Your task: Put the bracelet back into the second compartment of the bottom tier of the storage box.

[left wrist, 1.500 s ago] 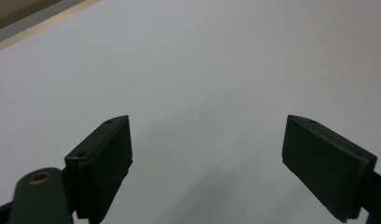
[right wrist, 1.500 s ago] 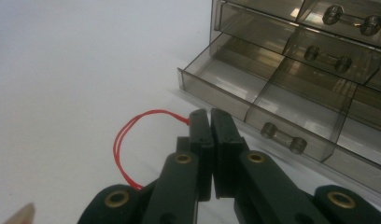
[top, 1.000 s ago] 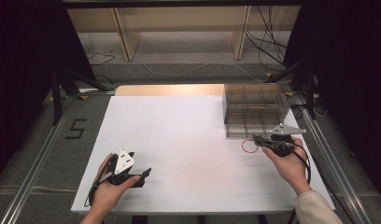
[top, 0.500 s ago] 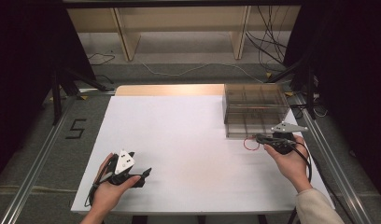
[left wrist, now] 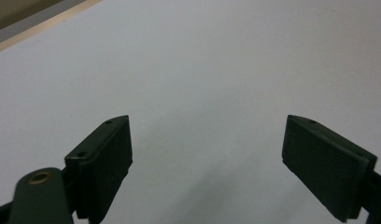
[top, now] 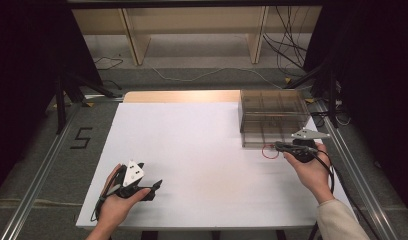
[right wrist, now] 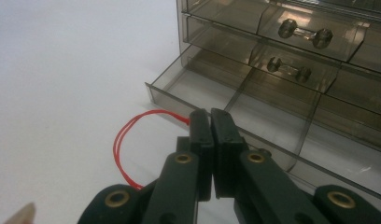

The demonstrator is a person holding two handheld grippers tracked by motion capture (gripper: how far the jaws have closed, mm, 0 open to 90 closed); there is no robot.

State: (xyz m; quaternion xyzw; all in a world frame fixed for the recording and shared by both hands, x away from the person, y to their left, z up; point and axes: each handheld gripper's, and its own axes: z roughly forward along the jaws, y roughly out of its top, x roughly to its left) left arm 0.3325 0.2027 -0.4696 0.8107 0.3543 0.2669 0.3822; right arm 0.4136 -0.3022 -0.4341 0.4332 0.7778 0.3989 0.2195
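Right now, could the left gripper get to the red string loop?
Probably not without moving: the left gripper sits open at the table's near-left, while the red string loop is far across, pinched in the right gripper by the clear drawer box.

A black "5" [top: 81,138] is marked on the grey floor [top: 52,170], at the frame's left, beside the table.

High view: fixed overhead on the person's side, facing forward and down, far enough to take in the whole white surface [top: 202,145]. Left gripper view: low, close over bare surface, looking out along its own jaws. Right gripper view: very near the clear drawer cabinet [right wrist: 291,70], facing its open bottom drawer. Shared: high and right gripper views both catch the cabinet and red string loop [right wrist: 125,140].
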